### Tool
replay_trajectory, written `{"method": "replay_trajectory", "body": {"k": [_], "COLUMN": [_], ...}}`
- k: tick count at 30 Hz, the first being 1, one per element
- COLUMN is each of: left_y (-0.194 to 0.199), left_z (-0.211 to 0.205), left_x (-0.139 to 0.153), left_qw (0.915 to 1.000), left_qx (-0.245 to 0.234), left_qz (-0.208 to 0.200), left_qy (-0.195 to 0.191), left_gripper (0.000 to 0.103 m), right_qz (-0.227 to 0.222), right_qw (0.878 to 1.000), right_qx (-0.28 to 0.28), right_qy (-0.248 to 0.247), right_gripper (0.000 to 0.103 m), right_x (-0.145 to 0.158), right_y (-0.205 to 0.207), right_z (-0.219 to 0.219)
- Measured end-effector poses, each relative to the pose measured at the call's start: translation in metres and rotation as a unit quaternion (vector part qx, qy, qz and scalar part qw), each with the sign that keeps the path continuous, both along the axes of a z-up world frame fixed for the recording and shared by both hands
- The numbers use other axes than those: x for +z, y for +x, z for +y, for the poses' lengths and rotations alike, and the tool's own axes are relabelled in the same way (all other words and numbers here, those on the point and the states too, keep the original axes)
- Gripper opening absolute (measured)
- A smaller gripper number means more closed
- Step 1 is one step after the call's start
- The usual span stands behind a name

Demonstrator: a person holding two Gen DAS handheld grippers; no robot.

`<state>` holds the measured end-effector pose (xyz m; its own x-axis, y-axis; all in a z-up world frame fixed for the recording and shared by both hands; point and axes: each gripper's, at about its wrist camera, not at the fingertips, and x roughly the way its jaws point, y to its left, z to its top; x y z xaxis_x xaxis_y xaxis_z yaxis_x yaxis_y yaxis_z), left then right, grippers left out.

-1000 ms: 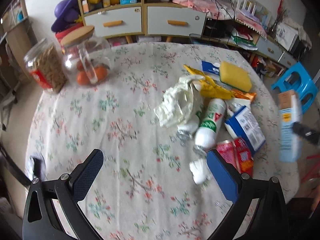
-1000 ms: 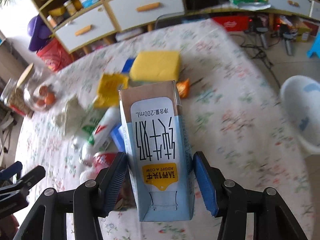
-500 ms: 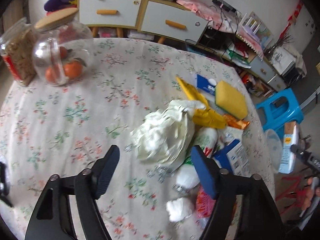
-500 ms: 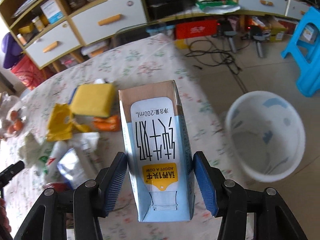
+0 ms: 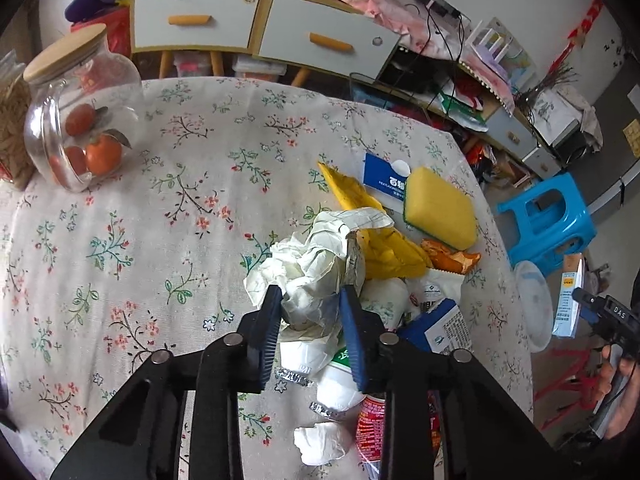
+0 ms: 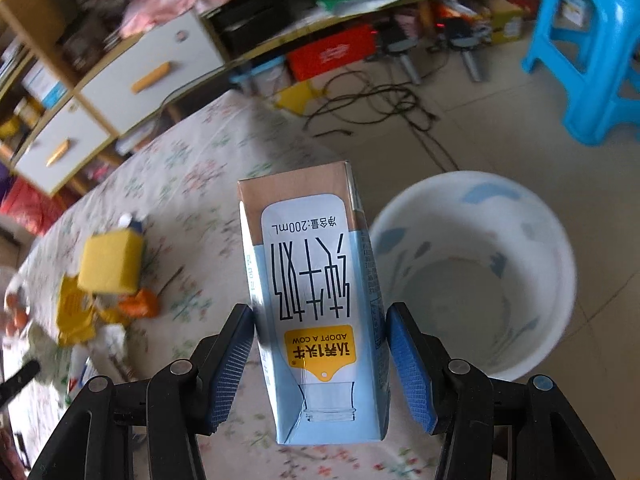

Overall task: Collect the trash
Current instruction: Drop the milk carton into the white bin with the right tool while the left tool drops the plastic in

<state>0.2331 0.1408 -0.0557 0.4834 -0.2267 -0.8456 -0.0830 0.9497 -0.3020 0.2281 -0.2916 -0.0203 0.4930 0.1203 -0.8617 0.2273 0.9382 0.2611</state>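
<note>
My left gripper (image 5: 310, 300) is shut on a crumpled white plastic bag (image 5: 316, 256) in the trash pile on the floral table (image 5: 160, 240). Around it lie a yellow wrapper (image 5: 380, 248), an orange wrapper (image 5: 450, 258), a white bottle (image 5: 340, 380), a red packet (image 5: 370, 428), a blue-white carton (image 5: 440, 324) and a tissue wad (image 5: 320, 444). My right gripper (image 6: 320, 344) is shut on a light-blue milk carton (image 6: 316, 300), held past the table's edge beside a white bin (image 6: 476, 276) on the floor. The carton (image 5: 568, 300) and bin (image 5: 530, 304) also show in the left wrist view.
A yellow sponge (image 5: 440, 208) and a blue card (image 5: 384, 180) lie at the far right of the table. A glass jar of oranges (image 5: 80, 116) stands far left. A blue stool (image 5: 548, 216) stands on the floor beyond the bin. Drawers (image 5: 256, 24) line the wall.
My left gripper has moved forward to the pile and closed on the white bag. My right gripper has carried the milk carton off the table to the white bin.
</note>
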Motion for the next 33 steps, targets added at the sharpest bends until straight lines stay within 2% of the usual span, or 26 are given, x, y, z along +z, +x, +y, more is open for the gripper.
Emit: {"method": "replay_trajectory", "body": {"k": [2,9,13,15,16,17,23,29,33], "left_y": [-0.002,-0.010,-0.013,-0.015,-0.016,-0.017,-0.021,-0.018,-0.011], "left_z": [-0.001,-0.015,-0.032,-0.042,-0.051,-0.057,-0.118,-0.202,-0.261], "left_x": [0.005,0.028,0.044,0.050,0.054,0.057,0.064,0.049,0.038], "left_qw": [1.0000,0.9993,0.9981,0.9972,0.9965,0.9959,0.9913,0.9828,0.9759], "left_qx": [0.002,-0.011,-0.020,-0.032,-0.039,-0.045,-0.100,-0.173,-0.210], "left_qz": [-0.006,-0.035,-0.056,-0.066,-0.072,-0.076,-0.082,-0.066,-0.059], "left_qy": [0.001,-0.008,-0.017,-0.018,-0.018,-0.018,-0.021,-0.004,-0.008], "left_gripper": [0.024,0.021,0.021,0.021,0.021,0.021,0.021,0.021,0.021], "right_qz": [0.002,0.013,0.019,0.022,0.026,0.026,0.017,0.008,0.012], "right_qw": [1.000,0.996,0.995,0.994,0.994,0.993,0.993,0.994,0.994], "right_qx": [-0.016,-0.085,-0.101,-0.107,-0.111,-0.116,-0.115,-0.109,-0.106], "right_qy": [-0.001,0.010,0.010,0.006,0.003,0.002,0.010,-0.007,-0.025], "right_gripper": [0.060,0.060,0.060,0.066,0.075,0.079,0.080,0.083,0.083], "right_x": [0.000,-0.008,-0.014,-0.016,-0.017,-0.017,-0.007,0.002,0.001], "right_y": [0.000,-0.004,-0.005,-0.006,-0.006,-0.007,-0.018,-0.040,-0.057], "right_z": [-0.014,-0.066,-0.079,-0.085,-0.085,-0.087,-0.094,-0.108,-0.124]}}
